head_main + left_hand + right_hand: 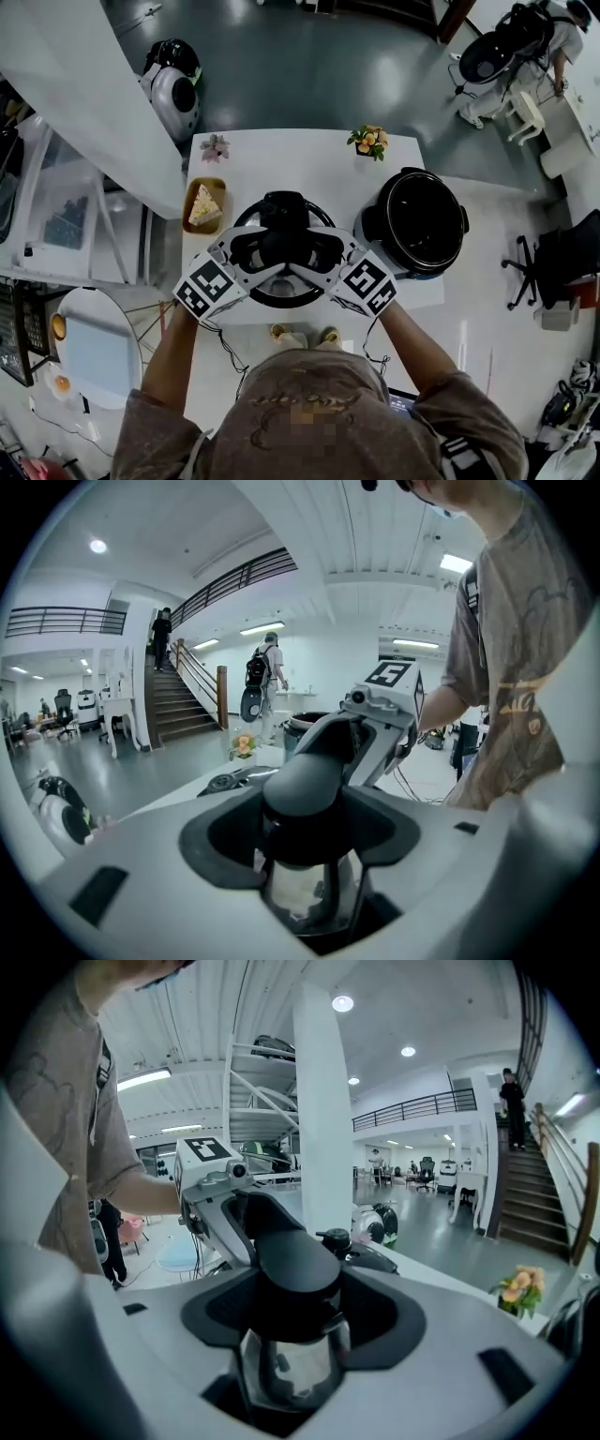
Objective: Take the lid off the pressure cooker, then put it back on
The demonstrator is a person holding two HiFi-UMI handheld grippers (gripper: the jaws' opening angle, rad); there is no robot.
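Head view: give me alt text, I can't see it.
The left gripper and right gripper clamp the lid by its handle from opposite sides, over a white table. The open pot stands to its right, a cake slice to its left.

Open hall, glossy grey floor (309, 66) around a white tabletop (300, 155).
Beyond the tabletop a staircase (183, 710) climbed to a railed gallery (412, 1108) and a white column (323, 1129) rose; an office chair (536, 267) stood to its right, a round table (89, 352) to its left, ceiling lights (342, 1002) glowing above.
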